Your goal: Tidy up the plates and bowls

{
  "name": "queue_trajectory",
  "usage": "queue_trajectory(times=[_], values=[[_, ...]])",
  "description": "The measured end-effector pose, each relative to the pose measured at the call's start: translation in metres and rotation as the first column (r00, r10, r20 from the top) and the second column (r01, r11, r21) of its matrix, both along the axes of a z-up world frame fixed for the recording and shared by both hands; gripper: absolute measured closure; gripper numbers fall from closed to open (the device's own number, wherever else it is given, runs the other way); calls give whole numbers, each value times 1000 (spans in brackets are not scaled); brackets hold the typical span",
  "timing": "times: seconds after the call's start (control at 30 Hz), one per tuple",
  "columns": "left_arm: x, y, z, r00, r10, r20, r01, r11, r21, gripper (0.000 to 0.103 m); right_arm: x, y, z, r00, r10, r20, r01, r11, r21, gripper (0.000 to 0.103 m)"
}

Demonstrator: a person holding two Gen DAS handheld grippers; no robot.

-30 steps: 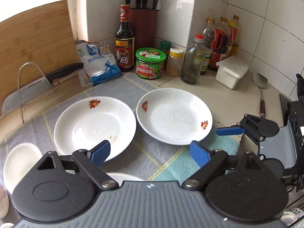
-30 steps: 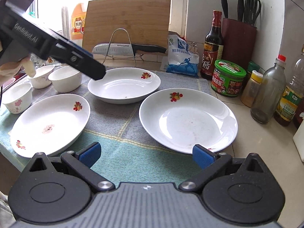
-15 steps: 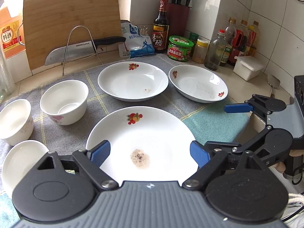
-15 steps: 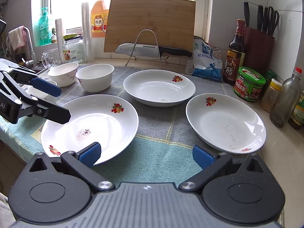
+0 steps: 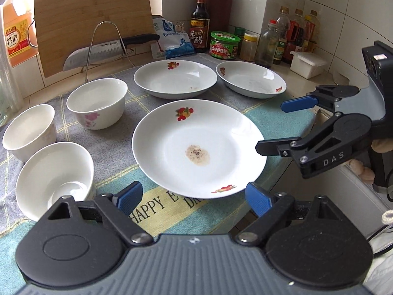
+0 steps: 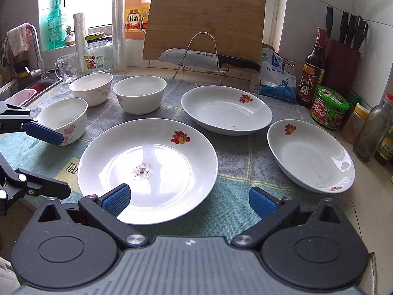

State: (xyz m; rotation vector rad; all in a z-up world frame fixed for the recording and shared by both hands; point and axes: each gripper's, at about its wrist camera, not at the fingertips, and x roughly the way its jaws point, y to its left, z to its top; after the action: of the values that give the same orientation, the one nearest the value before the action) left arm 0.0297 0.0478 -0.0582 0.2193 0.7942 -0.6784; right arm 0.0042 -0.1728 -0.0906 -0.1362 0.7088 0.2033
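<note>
Three white plates with fruit prints lie on a mat: a near plate (image 5: 199,147) (image 6: 147,169) with a brown stain, a far middle plate (image 5: 175,78) (image 6: 226,109), and a right plate (image 5: 250,78) (image 6: 310,156). Three white bowls sit to the left: the near bowl (image 5: 55,174) (image 6: 63,120), the left bowl (image 5: 29,131) (image 6: 92,87), and the far bowl (image 5: 98,102) (image 6: 140,93). My left gripper (image 5: 194,198) is open, hovering at the near plate's front rim. My right gripper (image 6: 189,200) is open, just before the same plate, nothing between its fingers.
A cleaver (image 6: 206,59) on a wire rack and a cutting board (image 6: 206,24) stand at the back. Sauce bottles (image 6: 313,73), jars and a knife block (image 6: 342,66) line the right wall. A sink (image 6: 29,88) lies far left. The counter edge runs just below the near plate.
Both views have pulled back and swung left: the stained near plate and the bowls have come into view, and each gripper now faces that plate. Both grippers stayed open.
</note>
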Motion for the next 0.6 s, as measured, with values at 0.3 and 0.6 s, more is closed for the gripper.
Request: queue_trajectory(times=[0.3, 0.6], values=[[5, -14, -40, 1000, 18, 22, -19, 999, 47, 12, 25, 1, -9, 998, 30, -64, -28, 999, 33, 0], [18, -25, -52, 999, 33, 33, -36, 997, 71, 0, 64, -13, -21, 981, 127, -146, -113, 988, 102, 0]])
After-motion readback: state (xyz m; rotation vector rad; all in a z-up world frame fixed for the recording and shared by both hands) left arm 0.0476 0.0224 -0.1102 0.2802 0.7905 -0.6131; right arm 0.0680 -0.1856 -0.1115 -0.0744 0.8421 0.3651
